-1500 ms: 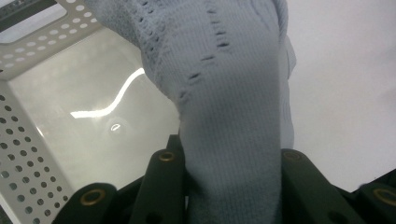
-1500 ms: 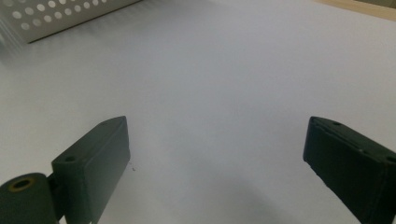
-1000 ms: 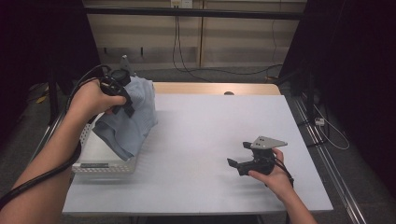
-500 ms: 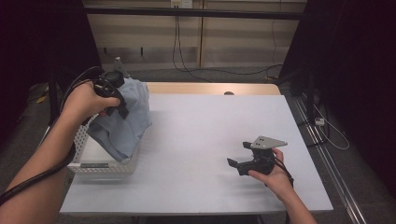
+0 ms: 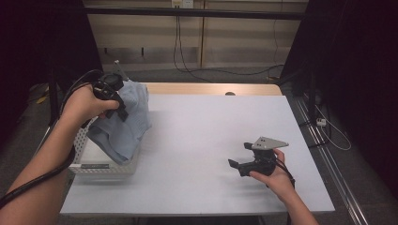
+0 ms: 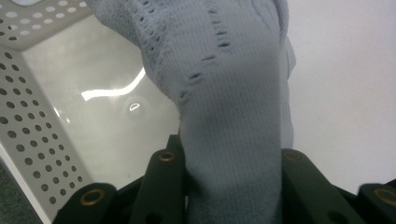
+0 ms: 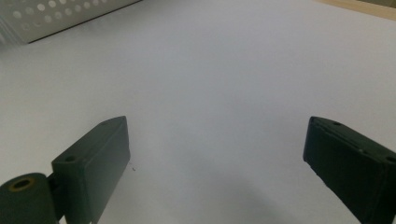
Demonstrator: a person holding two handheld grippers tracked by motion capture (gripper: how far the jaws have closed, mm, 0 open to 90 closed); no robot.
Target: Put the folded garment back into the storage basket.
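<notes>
L gripper [image 5: 123, 111] is up over the far-left part of the table [image 5: 206, 140], jaws clamped on a bunch of pale blue-grey knit cloth [image 5: 124, 124]. In the left gripper view the cloth [image 6: 233, 107] fills the gap between both black jaws, pads pressing in on it from each side; small slit holes run in rows through the knit. Cloth hangs from the grip and drapes down into and over the near-right edge of a white perforated basket [image 5: 82, 145], which sits at the table's left edge. Basket wall [image 6: 32, 130] w/ round punched holes and a glossy pale floor seen just under the cloth. A dark label strip is on the basket's near rim, writing too small to read.

R gripper [image 5: 241, 157] rests low on the table's near-right part, well apart from cloth & basket. Its jaws stand wide open, nothing between them, just bare white tabletop [image 7: 210, 93]. No readable brand anywhere.
</notes>
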